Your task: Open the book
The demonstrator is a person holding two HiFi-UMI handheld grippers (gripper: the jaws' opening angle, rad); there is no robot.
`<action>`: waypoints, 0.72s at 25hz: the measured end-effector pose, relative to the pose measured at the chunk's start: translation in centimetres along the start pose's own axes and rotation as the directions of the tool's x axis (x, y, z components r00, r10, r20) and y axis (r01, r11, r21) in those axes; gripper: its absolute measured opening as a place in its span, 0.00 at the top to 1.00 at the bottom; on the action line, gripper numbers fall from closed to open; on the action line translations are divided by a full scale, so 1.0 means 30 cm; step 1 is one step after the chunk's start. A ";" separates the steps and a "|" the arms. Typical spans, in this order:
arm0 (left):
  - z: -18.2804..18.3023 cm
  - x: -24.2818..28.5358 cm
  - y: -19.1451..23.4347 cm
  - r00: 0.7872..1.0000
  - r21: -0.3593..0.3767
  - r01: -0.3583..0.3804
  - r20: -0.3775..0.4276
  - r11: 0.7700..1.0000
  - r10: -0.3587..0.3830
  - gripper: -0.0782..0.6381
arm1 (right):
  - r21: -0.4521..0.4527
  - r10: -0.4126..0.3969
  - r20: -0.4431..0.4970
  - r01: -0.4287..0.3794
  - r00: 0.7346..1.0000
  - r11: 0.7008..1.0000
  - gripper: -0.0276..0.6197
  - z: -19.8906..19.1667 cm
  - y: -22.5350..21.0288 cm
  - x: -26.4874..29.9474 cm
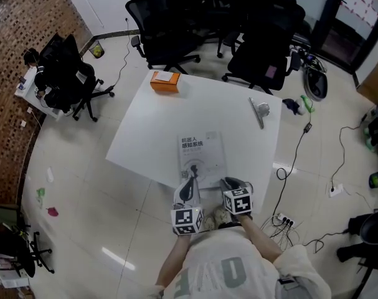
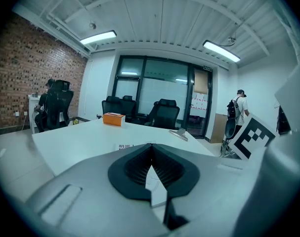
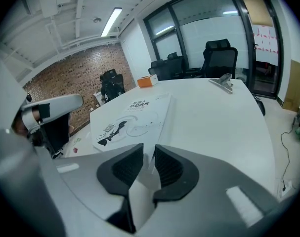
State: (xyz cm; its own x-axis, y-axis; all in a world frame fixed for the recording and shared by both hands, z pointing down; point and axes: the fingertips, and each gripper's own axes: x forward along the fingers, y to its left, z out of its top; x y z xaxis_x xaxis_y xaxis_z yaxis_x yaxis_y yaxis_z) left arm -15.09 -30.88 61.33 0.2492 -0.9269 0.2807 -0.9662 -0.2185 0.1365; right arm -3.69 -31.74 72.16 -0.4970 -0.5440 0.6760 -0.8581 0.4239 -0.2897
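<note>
A white book [image 1: 202,154] with a black figure on its cover lies shut near the front edge of the white table [image 1: 170,114]. My left gripper [image 1: 189,189] sits at the book's near left corner. In the left gripper view its pads [image 2: 150,149] meet; a white sliver shows in the gap behind them, and the book's print [image 2: 126,146] lies just ahead. My right gripper [image 1: 231,184] is at the near right corner. Its pads [image 3: 149,159] stand a narrow gap apart, and the book's [image 3: 135,115] right edge shows as a thin white line in that gap.
An orange box [image 1: 165,81] sits at the table's far left. A metal clip [image 1: 260,109] lies at the far right. Black office chairs [image 1: 170,23] crowd the far side. Cables and a power strip [image 1: 285,220] lie on the floor to my right.
</note>
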 end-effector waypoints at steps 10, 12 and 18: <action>0.012 -0.036 -0.009 1.000 -0.022 -0.001 0.024 1.000 0.002 0.88 | -0.158 0.054 0.153 -0.030 0.987 0.987 0.91 0.116 0.110 -0.100; 0.014 -0.042 -0.007 1.000 -0.027 -0.004 0.023 1.000 0.005 0.87 | -0.175 0.100 0.173 -0.069 0.980 0.982 0.94 0.134 0.150 -0.115; -0.015 -0.025 -0.022 0.999 -0.057 0.019 -0.035 0.998 -0.021 0.81 | -0.238 0.208 0.199 -0.159 0.958 0.958 0.95 0.153 0.252 -0.133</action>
State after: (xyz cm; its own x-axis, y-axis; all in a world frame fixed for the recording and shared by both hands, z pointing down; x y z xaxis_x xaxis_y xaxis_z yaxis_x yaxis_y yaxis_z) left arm -14.59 -29.90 61.46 0.2720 -0.9106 0.3111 -0.9559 -0.2184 0.1963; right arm -8.78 -29.70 64.16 -0.6800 -0.5769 0.4525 -0.7129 0.6646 -0.2240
